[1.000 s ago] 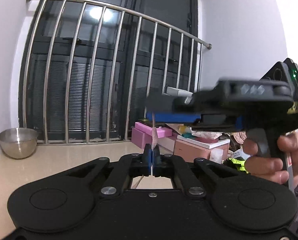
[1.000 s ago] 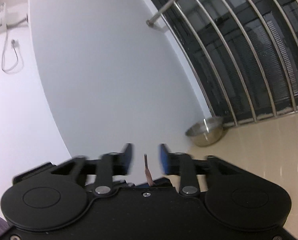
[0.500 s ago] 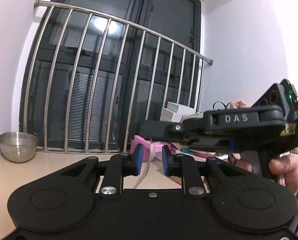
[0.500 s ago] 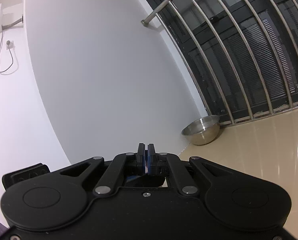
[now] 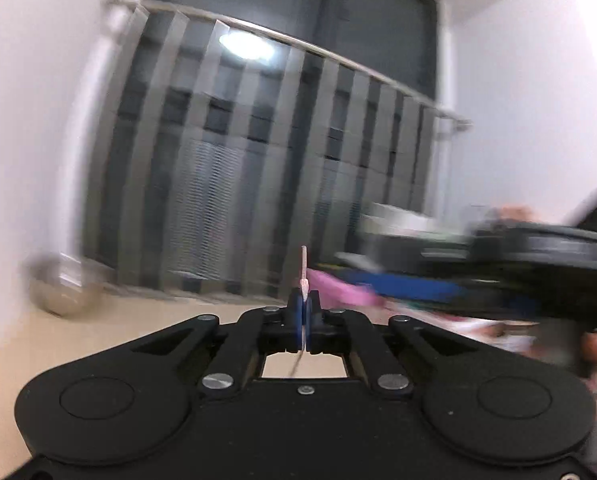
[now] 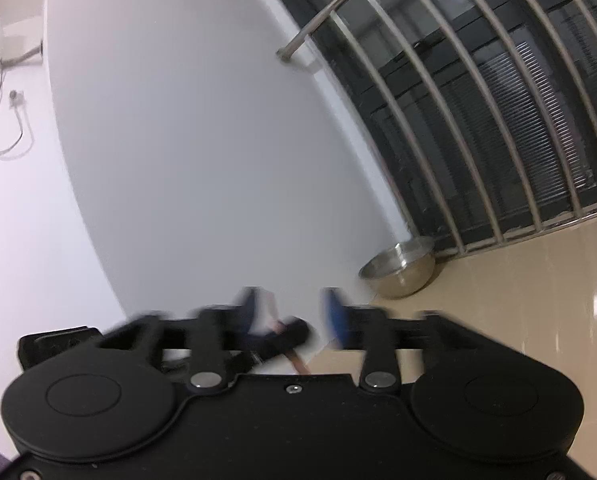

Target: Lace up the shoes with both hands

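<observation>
Item: steel bowl, nine o'clock, on the floor. Item: my left gripper, clenched on the shoelace, a thin pinkish cord whose stiff tip points to twelve. Item: my right gripper, three o'clock, jaws opening, pads clear of the lace.

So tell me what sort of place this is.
Most likely a room in a home: a dark glazed door behind a metal railing, a glossy tiled floor with a steel bowl on it, and boxes piled along one wall.
</observation>
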A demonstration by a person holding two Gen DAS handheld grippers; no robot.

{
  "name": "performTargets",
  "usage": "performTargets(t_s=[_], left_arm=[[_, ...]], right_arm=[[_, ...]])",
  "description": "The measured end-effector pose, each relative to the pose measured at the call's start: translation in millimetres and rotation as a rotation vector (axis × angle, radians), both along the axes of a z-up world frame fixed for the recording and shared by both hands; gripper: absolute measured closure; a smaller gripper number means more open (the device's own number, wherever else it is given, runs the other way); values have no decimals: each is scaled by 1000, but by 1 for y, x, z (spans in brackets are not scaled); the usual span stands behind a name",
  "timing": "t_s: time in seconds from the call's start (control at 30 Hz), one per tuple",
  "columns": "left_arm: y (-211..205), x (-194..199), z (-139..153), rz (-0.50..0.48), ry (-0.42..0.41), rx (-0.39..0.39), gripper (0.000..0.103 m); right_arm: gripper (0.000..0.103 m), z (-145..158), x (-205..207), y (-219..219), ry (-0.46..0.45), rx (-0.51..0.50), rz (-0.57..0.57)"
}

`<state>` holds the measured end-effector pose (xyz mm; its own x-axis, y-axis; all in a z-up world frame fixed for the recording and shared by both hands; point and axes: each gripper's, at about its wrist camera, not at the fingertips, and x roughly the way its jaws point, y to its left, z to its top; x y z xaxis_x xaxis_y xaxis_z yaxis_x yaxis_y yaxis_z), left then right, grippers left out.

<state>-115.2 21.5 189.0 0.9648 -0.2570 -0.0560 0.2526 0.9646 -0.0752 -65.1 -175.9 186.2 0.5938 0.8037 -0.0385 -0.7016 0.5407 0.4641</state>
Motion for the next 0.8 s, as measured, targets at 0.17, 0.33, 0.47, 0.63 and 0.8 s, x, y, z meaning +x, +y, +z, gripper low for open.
performTargets(t_s=[0.17, 0.33, 0.47, 0.63, 0.8], left_arm=[[125, -22, 65, 700, -255, -16, 102], [179, -73, 116, 908, -337, 96, 102], [176, -58, 105, 697, -183, 164, 102], [111, 12, 3, 337, 150, 129, 101], [42, 58, -77, 64, 353, 161, 101]], right_arm=[[45, -13, -15, 6, -85, -292, -226], [45, -56, -16, 23, -14, -450, -221], [45, -80, -2, 48, 59, -498, -189], [48, -103, 12, 90, 49, -664, -202], [76, -117, 19, 109, 48, -761, -194]])
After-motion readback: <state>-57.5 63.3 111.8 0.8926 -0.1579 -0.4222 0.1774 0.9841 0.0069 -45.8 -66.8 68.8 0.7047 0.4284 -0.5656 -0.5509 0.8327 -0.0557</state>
